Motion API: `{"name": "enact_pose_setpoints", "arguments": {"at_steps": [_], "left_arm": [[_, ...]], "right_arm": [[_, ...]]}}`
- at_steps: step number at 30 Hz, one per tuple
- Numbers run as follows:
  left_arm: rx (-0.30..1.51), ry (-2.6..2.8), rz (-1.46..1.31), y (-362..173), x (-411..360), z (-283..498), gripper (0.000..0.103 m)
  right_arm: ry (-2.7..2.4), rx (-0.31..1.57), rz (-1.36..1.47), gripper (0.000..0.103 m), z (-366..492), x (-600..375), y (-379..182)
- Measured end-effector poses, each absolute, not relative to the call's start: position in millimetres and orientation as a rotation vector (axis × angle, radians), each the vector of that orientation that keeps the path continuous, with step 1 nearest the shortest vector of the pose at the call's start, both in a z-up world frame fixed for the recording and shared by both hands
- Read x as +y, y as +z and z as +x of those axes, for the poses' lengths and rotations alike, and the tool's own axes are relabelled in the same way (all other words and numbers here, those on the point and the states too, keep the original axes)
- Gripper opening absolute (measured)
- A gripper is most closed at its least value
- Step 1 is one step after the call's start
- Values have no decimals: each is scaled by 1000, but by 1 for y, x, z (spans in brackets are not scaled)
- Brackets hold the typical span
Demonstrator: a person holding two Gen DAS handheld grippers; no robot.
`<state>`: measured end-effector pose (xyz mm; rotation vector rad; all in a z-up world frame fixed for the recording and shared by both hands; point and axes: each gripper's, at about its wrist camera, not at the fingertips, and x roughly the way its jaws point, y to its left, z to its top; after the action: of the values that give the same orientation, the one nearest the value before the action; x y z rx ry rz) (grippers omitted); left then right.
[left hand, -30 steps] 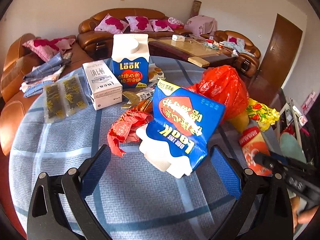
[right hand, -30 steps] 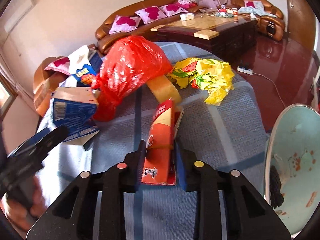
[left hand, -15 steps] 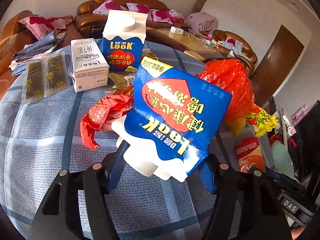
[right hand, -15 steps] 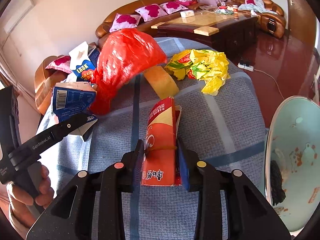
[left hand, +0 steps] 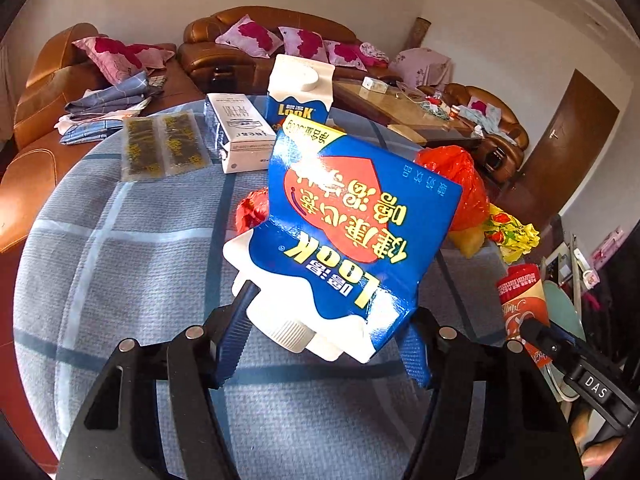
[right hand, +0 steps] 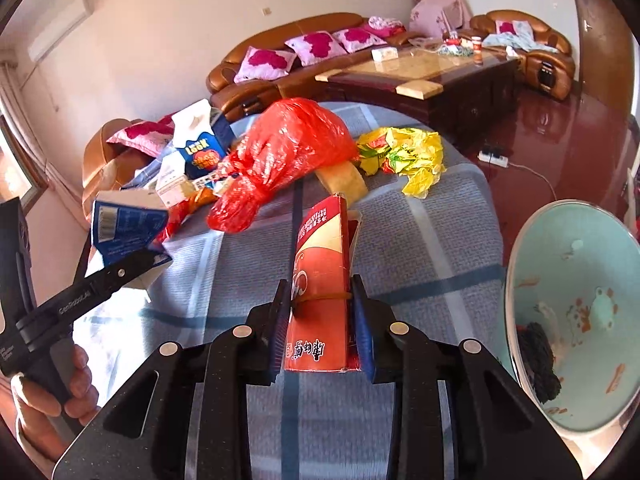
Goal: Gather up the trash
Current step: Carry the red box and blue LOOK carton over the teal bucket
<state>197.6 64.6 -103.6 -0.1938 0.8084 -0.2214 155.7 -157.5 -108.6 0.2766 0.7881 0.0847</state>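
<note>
My left gripper (left hand: pixel 324 344) is shut on a blue and white LOOK milk carton (left hand: pixel 352 232), held cap-end toward me and lifted above the table; the carton also shows in the right wrist view (right hand: pixel 124 228). My right gripper (right hand: pixel 320 320) is shut on a flattened red drink carton (right hand: pixel 322 276), held above the table; it also shows in the left wrist view (left hand: pixel 520 300). A light blue bin (right hand: pixel 576 312) with dark trash inside stands at the right, beside the table.
On the blue checked tablecloth (left hand: pixel 132 264) lie a red plastic bag (right hand: pixel 288 152), a yellow crumpled wrapper (right hand: pixel 408 156), an upright LOOK carton (left hand: pixel 300 92), a white box (left hand: pixel 240 132), two snack packets (left hand: pixel 160 146) and a red wrapper (left hand: pixel 252 208). Sofas and a coffee table stand behind.
My left gripper moved forward, closed on the blue carton and lifted it off the table. My right gripper kept hold of the red carton and raised it slightly.
</note>
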Motion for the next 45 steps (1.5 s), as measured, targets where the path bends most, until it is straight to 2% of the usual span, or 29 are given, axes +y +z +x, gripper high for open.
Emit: {"name": "enact_pose_setpoints", "arguments": {"at_steps": [16,29,45], "left_arm": [[761,-206,-209,-85,76,135,64],[683,-184,-37,-51,23,102,64],[618,-233,42,-25,-21,73,64]], "right_arm": [[100,701,260,30,92,-161,-86],[53,618,272,30,53,-199,-62],[-13,528,279,30,16,-238,-39]]}}
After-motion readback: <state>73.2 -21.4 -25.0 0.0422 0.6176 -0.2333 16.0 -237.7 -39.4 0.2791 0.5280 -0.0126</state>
